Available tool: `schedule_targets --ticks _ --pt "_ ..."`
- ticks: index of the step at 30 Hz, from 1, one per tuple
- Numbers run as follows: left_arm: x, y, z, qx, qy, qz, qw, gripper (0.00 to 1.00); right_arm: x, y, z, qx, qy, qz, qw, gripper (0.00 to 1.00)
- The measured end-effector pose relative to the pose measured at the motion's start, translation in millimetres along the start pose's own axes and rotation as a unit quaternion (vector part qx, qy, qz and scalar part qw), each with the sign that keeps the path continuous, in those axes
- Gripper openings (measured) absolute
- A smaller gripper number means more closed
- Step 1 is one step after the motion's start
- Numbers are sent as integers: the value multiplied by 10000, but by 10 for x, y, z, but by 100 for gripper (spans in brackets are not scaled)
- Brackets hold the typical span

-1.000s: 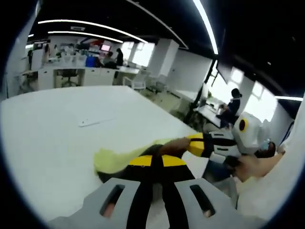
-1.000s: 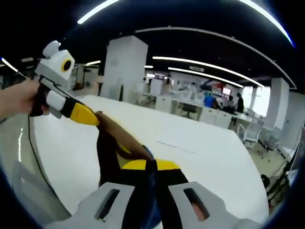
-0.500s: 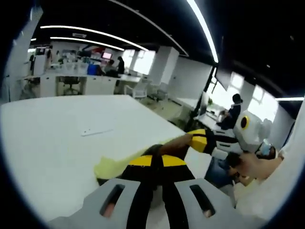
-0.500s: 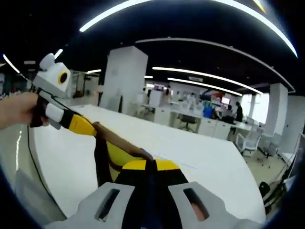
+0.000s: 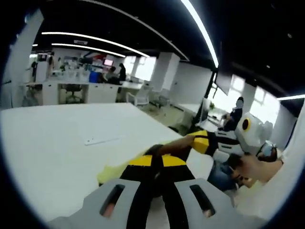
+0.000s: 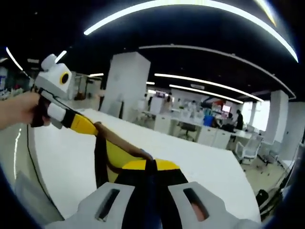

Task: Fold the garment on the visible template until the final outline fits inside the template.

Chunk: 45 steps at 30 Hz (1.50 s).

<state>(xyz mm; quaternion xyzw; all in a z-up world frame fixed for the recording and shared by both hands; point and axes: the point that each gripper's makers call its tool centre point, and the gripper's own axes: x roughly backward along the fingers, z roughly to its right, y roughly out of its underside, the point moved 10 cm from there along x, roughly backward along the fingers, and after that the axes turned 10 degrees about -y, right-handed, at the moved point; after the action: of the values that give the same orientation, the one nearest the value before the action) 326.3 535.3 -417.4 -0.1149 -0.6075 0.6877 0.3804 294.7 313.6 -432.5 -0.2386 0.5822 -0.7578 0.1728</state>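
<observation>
Garment [image 5: 114, 172] held taut above worktop [image 5: 52, 143], clamped between left gripper [image 5: 153, 161] and right gripper [image 6: 150, 164].
Risk of slippage under excess tension; risk of landing away from template [image 5: 100, 140] farther along worktop.

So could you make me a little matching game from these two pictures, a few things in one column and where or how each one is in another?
Things:
1. garment
2. table
3. left gripper
4. template

States:
A. white, wide and flat
B. faint outline lying on the tabletop
C. yellow with dark parts, stretched between the two grippers
D. held in a hand, its fingers shut on the cloth's far end

Pairs: 1-C, 2-A, 3-D, 4-B
</observation>
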Motion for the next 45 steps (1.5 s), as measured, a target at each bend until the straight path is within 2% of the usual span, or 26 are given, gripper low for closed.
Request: schedule_targets --ticks 11,22,28,45 --pt "120 -109 62 -101 10 182 9998 1 82 -200 -9 -15 -37 244 9997 4" --pt "275 -276 208 -315 -1 448 9985 1 230 -438 1 109 -5 542 9985 4" --pt "349 -331 264 -368 -1 555 9978 1 288 -509 -4 80 -54 658 9978 4" --pt "539 -483 490 -503 238 1023 9932 1 541 -759 -15 256 -14 931 9953 4"
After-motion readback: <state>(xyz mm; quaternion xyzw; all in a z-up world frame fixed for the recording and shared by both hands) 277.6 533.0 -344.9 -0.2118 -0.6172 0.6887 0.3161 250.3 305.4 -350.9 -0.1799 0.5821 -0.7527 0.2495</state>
